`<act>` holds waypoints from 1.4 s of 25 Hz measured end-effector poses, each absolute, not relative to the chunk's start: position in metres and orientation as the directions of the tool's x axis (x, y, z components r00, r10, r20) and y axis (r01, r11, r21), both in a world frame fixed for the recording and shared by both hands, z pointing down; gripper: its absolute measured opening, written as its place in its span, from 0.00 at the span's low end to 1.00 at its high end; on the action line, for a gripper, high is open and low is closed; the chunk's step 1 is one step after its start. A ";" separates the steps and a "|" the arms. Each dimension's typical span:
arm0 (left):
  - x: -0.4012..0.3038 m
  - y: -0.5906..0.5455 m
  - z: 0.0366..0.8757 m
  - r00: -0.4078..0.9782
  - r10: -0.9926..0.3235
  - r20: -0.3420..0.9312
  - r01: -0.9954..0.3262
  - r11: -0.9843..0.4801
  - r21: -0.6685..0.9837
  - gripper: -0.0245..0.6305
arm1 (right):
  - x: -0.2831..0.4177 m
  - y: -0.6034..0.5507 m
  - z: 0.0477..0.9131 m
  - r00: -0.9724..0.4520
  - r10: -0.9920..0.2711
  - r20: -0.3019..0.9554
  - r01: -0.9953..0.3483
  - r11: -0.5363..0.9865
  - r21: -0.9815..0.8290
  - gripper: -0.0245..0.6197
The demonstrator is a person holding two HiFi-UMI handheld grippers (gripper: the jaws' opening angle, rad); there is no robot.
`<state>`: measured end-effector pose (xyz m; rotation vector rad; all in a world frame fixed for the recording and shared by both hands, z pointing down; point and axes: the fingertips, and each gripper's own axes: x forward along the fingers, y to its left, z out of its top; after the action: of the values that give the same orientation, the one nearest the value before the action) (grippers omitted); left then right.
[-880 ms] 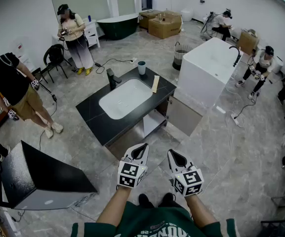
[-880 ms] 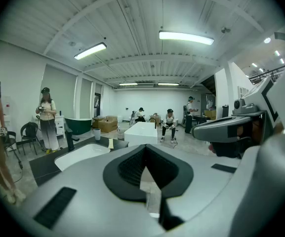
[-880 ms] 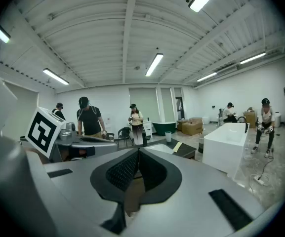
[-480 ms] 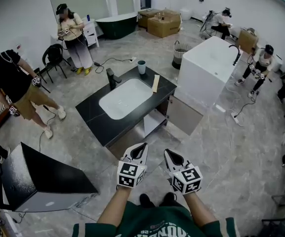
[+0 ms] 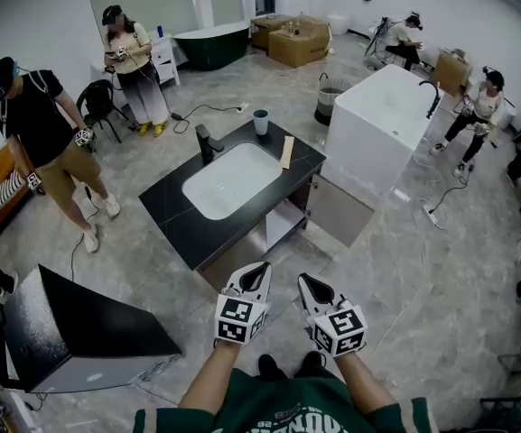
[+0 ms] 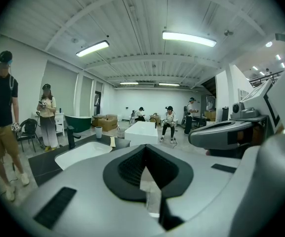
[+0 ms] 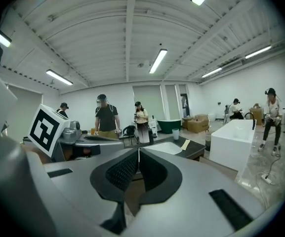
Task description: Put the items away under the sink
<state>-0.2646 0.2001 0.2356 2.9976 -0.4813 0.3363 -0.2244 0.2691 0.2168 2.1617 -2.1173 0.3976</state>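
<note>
Standing short of the vanity, you hold both grippers low at 6 o'clock in the head view, side by side and nearly level. That reads as a carry posture for the approach, not a reach. Nothing is within range yet.

- Left gripper (image 5: 259, 268): fingers together, tips meeting, nothing between them. Its own view shows only floor and room past the tips.
- Right gripper (image 5: 304, 280): fingers fully together too, empty.

Task things sit on the black bench (image 5: 174, 216) at 12 o'clock, well apart from both grippers:
- cup (image 5: 260, 122) upright at the far edge, about 1 o'clock of the white basin (image 5: 228, 179)
- pale flat strip (image 5: 286, 152) lying on the bench at 2 o'clock of the basin, near the right edge; I can't tell what it is
- faucet (image 5: 204, 142) at 11 o'clock of the basin; it's a fixture, not an item to move

The target looks like the open shelf (image 5: 276, 225) under the bench, at 5 o'clock of the basin, facing you. My read is that the task hasn't started, with both items on top and the shelf showing nothing I can make out.

You'll need to close in and spread the fingers before reaching. The cup is probably easy to pinch at the rim or wall. The strip lies flat, so it may need sliding to the bench edge.
</note>
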 end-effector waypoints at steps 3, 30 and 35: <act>-0.264 0.193 0.236 0.928 -0.295 0.226 -0.313 -0.949 0.046 0.05 | -0.219 0.264 0.214 0.035 -0.973 0.226 -0.992 -0.060 -0.107 0.10; -0.111 0.043 0.264 0.903 -0.320 0.287 -0.352 -0.934 0.068 0.05 | -0.057 0.107 0.235 0.003 -0.974 0.226 -0.991 -0.033 -0.127 0.10; -0.067 -0.002 0.259 0.891 -0.360 0.275 -0.394 -0.915 0.081 0.05 | -0.007 0.059 0.231 -0.042 -0.973 0.228 -0.992 0.014 -0.123 0.10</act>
<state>-0.0673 -0.0021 0.2588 2.9235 -0.5857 0.3871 -0.0066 0.0585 0.2313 2.1183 -2.1794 0.3816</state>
